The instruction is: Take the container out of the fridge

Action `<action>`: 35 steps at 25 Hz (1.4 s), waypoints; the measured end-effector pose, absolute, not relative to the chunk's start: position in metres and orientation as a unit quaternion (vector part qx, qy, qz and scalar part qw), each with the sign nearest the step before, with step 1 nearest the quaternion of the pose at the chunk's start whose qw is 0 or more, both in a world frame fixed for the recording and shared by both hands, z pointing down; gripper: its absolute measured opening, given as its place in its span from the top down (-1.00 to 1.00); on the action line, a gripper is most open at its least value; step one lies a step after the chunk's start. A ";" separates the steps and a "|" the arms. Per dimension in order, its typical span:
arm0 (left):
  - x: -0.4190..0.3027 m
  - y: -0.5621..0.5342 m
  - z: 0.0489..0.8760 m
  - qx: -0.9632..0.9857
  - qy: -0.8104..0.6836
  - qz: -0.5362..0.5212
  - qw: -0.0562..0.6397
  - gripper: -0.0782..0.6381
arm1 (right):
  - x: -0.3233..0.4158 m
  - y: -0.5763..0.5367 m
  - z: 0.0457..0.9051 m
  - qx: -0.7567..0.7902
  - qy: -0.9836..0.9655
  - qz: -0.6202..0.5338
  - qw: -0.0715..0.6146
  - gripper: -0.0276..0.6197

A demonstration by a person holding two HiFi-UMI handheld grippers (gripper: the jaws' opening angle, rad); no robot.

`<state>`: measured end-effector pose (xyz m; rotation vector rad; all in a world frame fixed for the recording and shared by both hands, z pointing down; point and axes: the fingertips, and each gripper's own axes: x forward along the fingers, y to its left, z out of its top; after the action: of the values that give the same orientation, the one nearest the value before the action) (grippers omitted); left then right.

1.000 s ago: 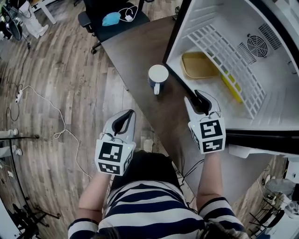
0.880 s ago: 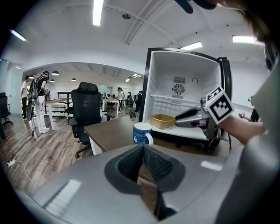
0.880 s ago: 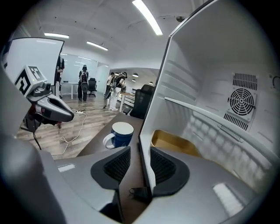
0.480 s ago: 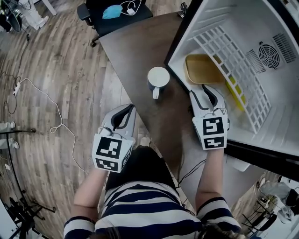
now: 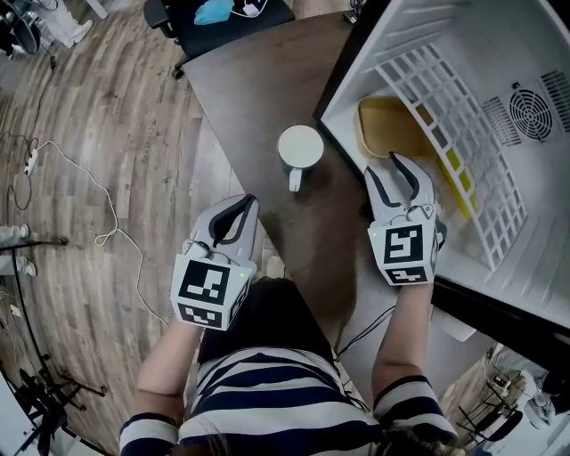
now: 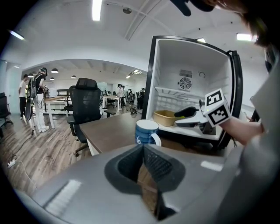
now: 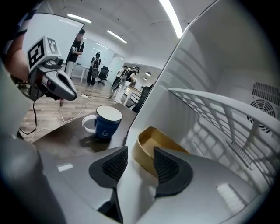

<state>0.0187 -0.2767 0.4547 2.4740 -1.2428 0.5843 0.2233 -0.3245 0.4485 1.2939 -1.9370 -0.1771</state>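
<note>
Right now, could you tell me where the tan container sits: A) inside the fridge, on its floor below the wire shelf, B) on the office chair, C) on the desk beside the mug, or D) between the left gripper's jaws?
A: the tan container lies on the floor of the open fridge, with the wire shelf above it.

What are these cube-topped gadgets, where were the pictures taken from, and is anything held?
No robot: a person holds a two-jaw gripper in each hand; the patterned cubes are part of them. One picture looks down from a head camera; the others look along each gripper's jaws. A blue mug stands on the dark brown table. A shallow tan container lies in the open white fridge. The left gripper is shut, empty. On the right gripper the jaws have just been opening; the container's rim shows between them, ungripped.
</note>
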 end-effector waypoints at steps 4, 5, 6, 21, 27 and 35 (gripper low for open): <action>0.022 -0.276 0.460 0.864 -0.432 0.204 0.160 0.78 | 0.225 -0.331 0.451 0.498 -0.750 -0.105 0.421 0.34; 0.023 -0.276 0.461 0.864 -0.431 0.204 0.161 0.78 | 0.226 -0.333 0.453 0.497 -0.748 -0.107 0.426 0.34; 0.024 -0.276 0.462 0.864 -0.431 0.205 0.162 0.78 | 0.228 -0.335 0.455 0.495 -0.746 -0.108 0.431 0.34; 0.019 -0.278 0.468 0.861 -0.436 0.204 0.166 0.78 | 0.224 -0.335 0.452 0.464 -0.729 -0.153 0.479 0.82; 0.013 -0.276 0.464 0.859 -0.441 0.202 0.162 0.78 | 0.223 -0.335 0.452 0.464 -0.729 -0.146 0.481 0.85; 0.003 -0.270 0.454 0.858 -0.449 0.192 0.156 0.78 | 0.220 -0.329 0.450 0.465 -0.729 -0.133 0.484 0.87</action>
<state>0.0032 -0.2698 0.4545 2.4577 -1.2869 0.5512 0.2199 -0.3289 0.4499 1.1324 -1.7760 -0.3235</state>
